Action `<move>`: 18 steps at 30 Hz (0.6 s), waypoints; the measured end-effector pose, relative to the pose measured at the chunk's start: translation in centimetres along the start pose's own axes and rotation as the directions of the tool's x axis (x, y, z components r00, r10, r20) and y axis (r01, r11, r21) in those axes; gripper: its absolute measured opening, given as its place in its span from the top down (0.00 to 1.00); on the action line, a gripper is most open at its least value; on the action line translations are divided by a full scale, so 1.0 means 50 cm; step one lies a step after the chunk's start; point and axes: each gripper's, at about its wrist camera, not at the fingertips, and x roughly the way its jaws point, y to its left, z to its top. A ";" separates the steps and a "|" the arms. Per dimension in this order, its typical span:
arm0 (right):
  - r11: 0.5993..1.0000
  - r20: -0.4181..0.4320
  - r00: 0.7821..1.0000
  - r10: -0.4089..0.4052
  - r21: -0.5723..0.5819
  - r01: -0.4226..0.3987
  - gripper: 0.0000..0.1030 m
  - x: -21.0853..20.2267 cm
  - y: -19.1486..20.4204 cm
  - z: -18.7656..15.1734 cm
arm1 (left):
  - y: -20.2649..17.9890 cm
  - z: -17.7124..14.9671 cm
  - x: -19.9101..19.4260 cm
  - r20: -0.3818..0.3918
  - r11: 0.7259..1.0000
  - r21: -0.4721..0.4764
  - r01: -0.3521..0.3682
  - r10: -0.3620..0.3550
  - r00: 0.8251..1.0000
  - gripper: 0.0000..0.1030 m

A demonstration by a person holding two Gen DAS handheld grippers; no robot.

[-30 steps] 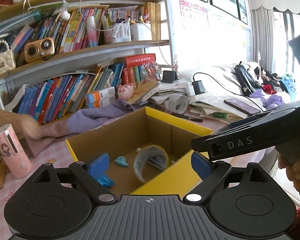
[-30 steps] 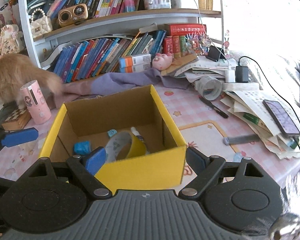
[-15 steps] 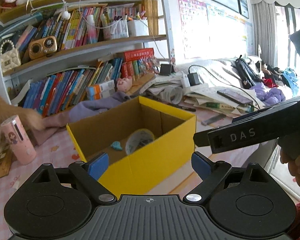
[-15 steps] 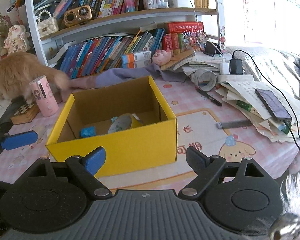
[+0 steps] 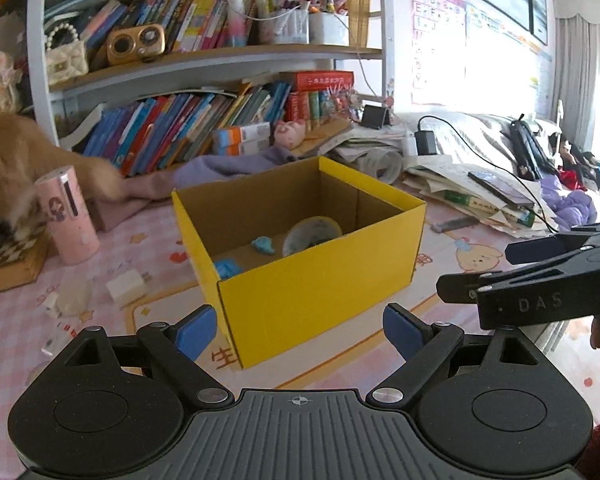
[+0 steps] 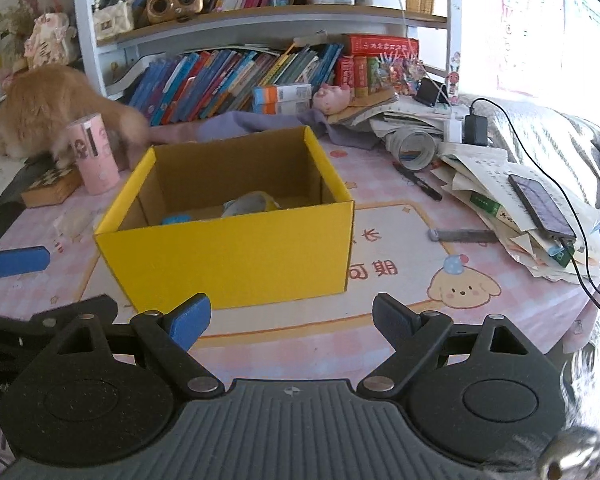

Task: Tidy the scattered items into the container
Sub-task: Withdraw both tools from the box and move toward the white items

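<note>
The yellow cardboard box (image 5: pixel 320 280) is being kept upright in the middle of the pink table (image 6: pixel 400 320), its top open, and it is being used as the container. Part of the tidying is judged done: a roll of tape (image 5: pixel 312 234) is being held inside on the box floor, tilted on its edge, with a small blue piece (image 5: pixel 263 245) just beside it and another blue piece (image 5: pixel 227 269) near the front corner.

Outside the box, work is judged left. A pink cylinder (image 5: pixel 66 214) is being left standing well to the box's left, a second tape roll (image 6: pixel 416 148) is lying by the paper pile (image 6: pixel 500 200), a pen (image 6: pixel 416 182) and a small grey tool (image 6: pixel 466 235) are lying on the table to the right, and a white block (image 5: pixel 127 287) with small scraps is lying near the front left.

The left gripper (image 5: pixel 300 328) is being held with jaws spread wide and nothing between them; the right gripper (image 6: pixel 290 320) is likewise released and empty, short of the box front.
</note>
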 end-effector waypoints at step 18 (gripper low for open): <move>0.998 -0.039 0.998 0.040 -0.052 -0.042 0.13 0.006 0.043 -0.014 | 0.014 -0.026 -0.021 -0.027 1.000 -0.015 -0.017 0.017 1.000 0.10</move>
